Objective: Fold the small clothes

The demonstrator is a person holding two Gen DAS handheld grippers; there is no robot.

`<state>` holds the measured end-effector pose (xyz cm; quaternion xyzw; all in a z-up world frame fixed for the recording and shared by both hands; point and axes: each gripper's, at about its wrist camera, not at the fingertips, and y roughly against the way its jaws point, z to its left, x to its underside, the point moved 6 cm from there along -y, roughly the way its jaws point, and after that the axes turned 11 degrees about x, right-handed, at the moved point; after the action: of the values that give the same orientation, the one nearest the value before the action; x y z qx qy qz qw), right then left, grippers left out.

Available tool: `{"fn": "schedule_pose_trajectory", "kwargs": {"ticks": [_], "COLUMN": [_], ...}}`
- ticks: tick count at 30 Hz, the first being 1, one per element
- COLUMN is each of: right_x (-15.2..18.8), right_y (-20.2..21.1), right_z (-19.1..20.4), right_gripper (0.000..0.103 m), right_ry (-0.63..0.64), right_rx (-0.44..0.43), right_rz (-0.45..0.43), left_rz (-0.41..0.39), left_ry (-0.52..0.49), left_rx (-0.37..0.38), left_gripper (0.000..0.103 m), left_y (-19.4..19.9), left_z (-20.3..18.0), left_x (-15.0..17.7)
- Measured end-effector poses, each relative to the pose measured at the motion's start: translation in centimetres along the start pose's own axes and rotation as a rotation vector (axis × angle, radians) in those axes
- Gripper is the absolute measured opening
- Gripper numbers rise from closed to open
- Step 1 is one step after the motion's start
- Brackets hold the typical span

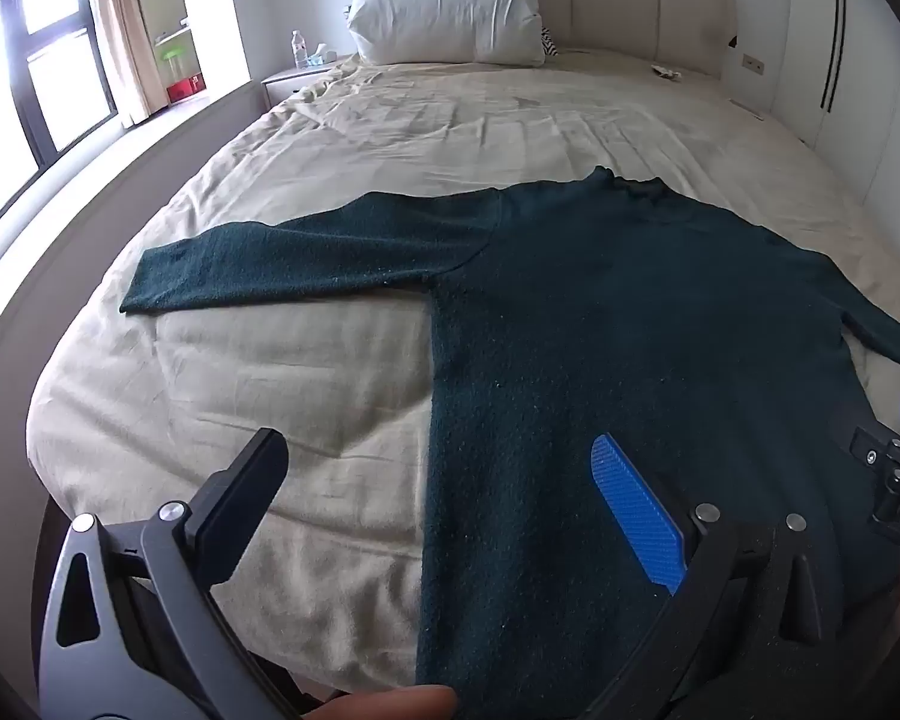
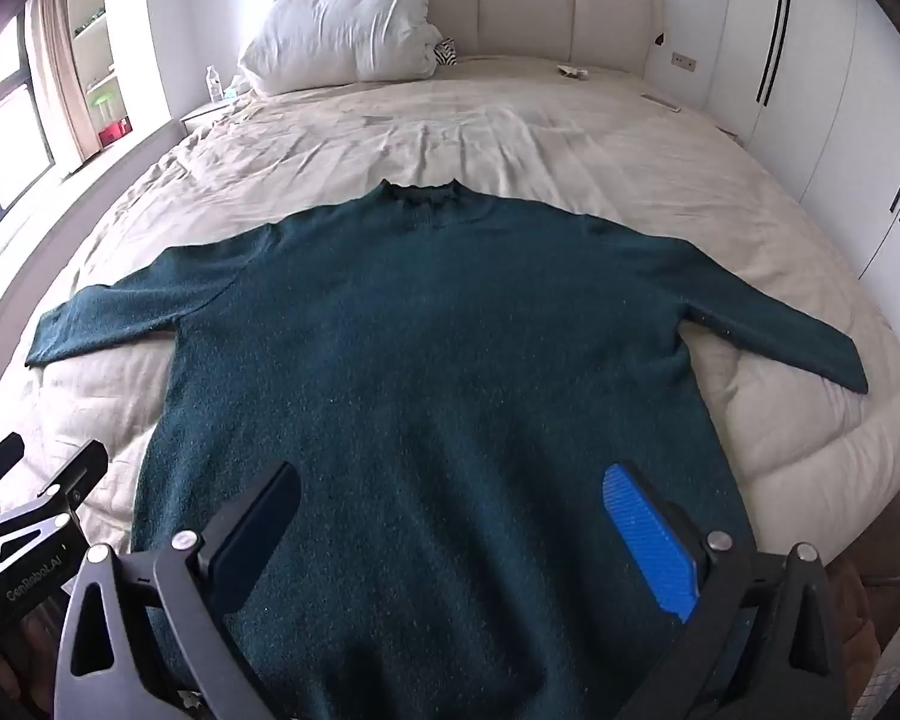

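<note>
Sweater (image 2: 426,360), dark green, lies flat on the bed (image 2: 570,138), neck away from me, both sleeves spread out to the sides. Its hem is cut off below both views, so I cannot tell how the bottom edge lies. In my left view the far sleeve runs out of frame at the right edge; only the near sleeve (image 1: 282,264) shows whole, flat on the cover.

My left gripper (image 1: 444,516) stands wide apart, nothing between its fingers, pointing down over the sweater's left side edge: the black finger (image 1: 240,504) is above bare bedcover, the blue pad (image 1: 636,516) above the knit. Whether either tip touches the cloth I cannot tell.

My right gripper (image 2: 450,540) is likewise spread wide and holds nothing, both fingers over the lower body of the sweater. Contact with the fabric is not clear here either.

Each tool shows at the edge of the other's view, only in part. A fingertip (image 1: 390,702) of mine intrudes at the bottom of the left view, blurred.

Beyond the sweater: wrinkled bedcover, a white pillow (image 2: 342,30) against the headboard (image 2: 528,6), a striped item (image 2: 447,52) beside the pillow, mostly hidden. A small object (image 2: 573,72) lies near the headboard, too small to identify. A bottle (image 2: 214,84) stands on the nightstand at the left; wardrobe doors (image 2: 810,90) on the right. Nothing lies on the sweater.
</note>
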<state>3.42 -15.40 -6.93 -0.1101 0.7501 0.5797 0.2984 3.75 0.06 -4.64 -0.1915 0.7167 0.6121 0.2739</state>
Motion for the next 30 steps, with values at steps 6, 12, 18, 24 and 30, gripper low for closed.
{"fn": "schedule_pose_trajectory", "kwargs": {"ticks": [6,12,18,24,30], "right_x": [0.7,0.53,0.38,0.37,0.35], "right_y": [-0.34,-0.08,-0.02,0.01,-0.14], "right_z": [0.15,0.35,0.2,0.23,0.26], "right_gripper": [0.103,0.103,0.103,0.103,0.103], "right_ry": [0.002,0.006,0.009,0.011,0.013], "right_rx": [-0.001,0.006,0.007,0.009,0.01], "right_rz": [-0.005,0.0,-0.001,-0.001,-0.002], "left_rz": [-0.002,0.001,0.006,0.003,0.007], "left_ry": [-0.003,-0.001,-0.005,0.0,0.001], "left_rx": [-0.003,0.001,-0.001,-0.002,-0.007], "left_gripper": [0.103,0.103,0.103,0.103,0.103], "left_y": [0.05,-0.36,-0.79,-0.24,-0.3], "left_z": [-0.07,-0.02,-0.04,0.22,0.18], "left_x": [-0.02,-0.05,-0.08,0.47,0.85]}}
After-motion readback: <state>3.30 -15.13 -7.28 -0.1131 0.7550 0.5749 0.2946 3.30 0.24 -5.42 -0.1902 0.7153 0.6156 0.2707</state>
